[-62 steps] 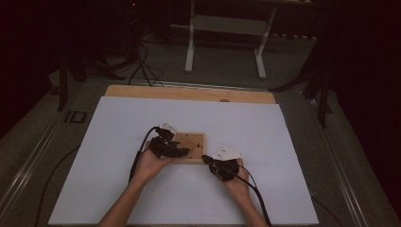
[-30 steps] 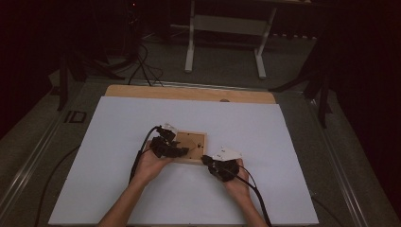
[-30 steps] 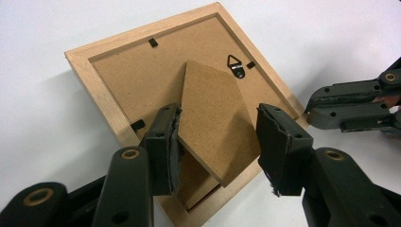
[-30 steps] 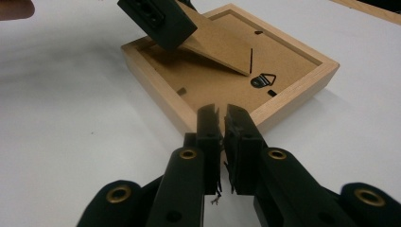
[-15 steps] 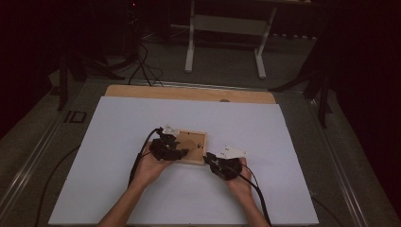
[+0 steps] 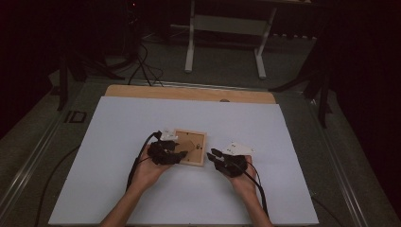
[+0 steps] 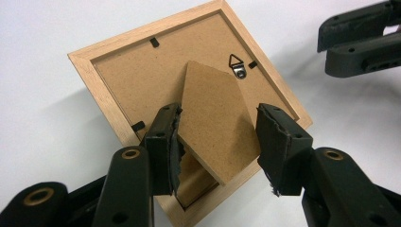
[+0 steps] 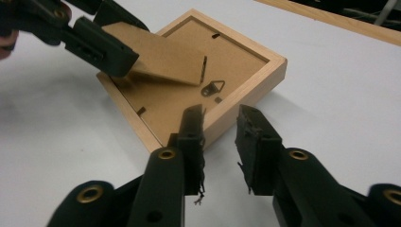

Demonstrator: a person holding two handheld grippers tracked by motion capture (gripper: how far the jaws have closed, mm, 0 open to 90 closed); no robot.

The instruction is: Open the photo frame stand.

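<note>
- A wooden picture frame is seen lying face down near the middle of the white desk, turned cornerwise to both gripper views.
- The left gripper is held over the near part of the frame, its jaws spread on either side of the frame's easel stand; the left jaw appears to touch the stand's edge, while a gap is visible at the right jaw.
- In the right gripper view, the stand is seen lifted at a slant off the backing board, with a jaw of the left gripper against its raised end.
- The right gripper is held just beside the frame's near edge, its jaws spread and nothing between them; the left jaw tip sits at the wooden rim, though contact cannot be told.
- In the high view, the left gripper is placed over the frame's left side and the right gripper just to the right of the frame.
- The frame is made of pale wood with a brown fibreboard back; small black retaining tabs are set along the inner edge, and a metal triangular hanger is fixed near one corner.
- No brand, label or writing can be read on the frame.
</note>
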